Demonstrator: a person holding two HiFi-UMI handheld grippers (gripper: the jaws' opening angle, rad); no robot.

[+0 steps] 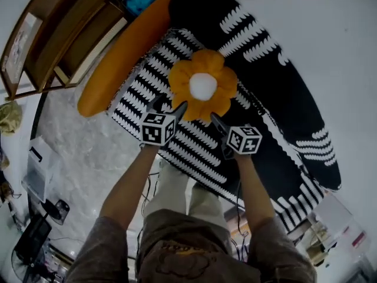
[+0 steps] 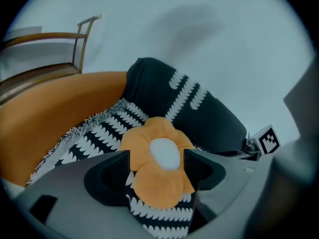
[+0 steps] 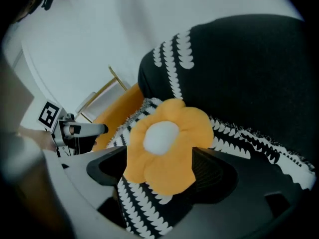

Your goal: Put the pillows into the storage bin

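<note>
Two grippers, mine: left gripper (image 1: pixel 169 106), right gripper (image 1: pixel 219 125), jaws of both spread, pinching nothing, tips at near edge of orange flower pillow (image 1: pixel 203 87). Pillow, white centre, lies on black-and-white fringed throw (image 1: pixel 194 141). Beyond: long orange cushion (image 1: pixel 123 58) left, black cushion (image 1: pixel 265 69) behind. Farthest: wooden shelf (image 1: pixel 59 34).

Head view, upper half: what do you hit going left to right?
wooden shelf → long orange cushion → flower pillow → black pillow with white markings
</note>
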